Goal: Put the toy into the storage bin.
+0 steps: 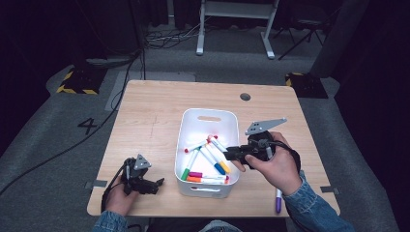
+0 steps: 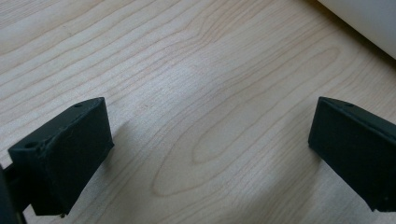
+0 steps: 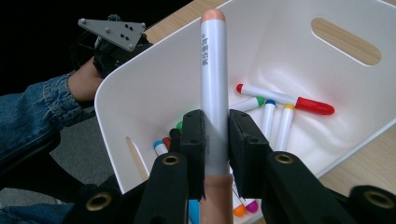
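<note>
Marker held over the bin

The right gripper (image 3: 215, 140) clamps a peach-capped marker (image 3: 213, 79) above the white bin (image 1: 193, 121); the left gripper (image 1: 145, 182) rests released near the desk's (image 1: 150, 106) front-left corner.

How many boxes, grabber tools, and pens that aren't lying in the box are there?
White box: 1
Tools: 2, the left tool and the right tool
Pens not lying in the box: 2, the held pen and the purple pen
Total: 5
</note>
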`<state>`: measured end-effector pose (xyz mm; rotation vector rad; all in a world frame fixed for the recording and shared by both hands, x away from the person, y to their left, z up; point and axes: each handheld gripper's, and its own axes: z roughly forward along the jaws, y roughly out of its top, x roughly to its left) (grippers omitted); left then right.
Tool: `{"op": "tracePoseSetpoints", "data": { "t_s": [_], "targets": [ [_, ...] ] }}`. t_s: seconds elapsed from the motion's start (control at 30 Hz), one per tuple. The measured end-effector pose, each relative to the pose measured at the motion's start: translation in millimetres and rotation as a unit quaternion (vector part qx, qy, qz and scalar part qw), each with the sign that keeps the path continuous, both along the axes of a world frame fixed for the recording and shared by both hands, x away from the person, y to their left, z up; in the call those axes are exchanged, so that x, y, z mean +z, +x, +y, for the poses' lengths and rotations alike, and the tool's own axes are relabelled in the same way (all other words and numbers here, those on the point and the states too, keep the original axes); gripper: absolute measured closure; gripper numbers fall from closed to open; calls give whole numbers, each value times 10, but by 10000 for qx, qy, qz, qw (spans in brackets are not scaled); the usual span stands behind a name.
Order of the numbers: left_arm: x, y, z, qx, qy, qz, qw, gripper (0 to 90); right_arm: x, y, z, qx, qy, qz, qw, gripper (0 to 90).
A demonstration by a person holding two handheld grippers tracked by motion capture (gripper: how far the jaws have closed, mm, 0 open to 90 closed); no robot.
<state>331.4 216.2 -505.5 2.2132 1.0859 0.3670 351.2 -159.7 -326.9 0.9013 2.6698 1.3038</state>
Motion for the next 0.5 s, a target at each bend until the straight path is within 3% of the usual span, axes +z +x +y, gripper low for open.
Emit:
{"op": "tracePoseSetpoints", "data": {
  "t_s": [0.3,0.5],
  "targets": [
    [0,0,0,0,1,-2,10000,0,-31,-29,99,102,37,104,9999,772],
    [0,0,0,0,-1,3,10000,0,-122,-36,165,186,-73,223,9996,772]
  ]
}}
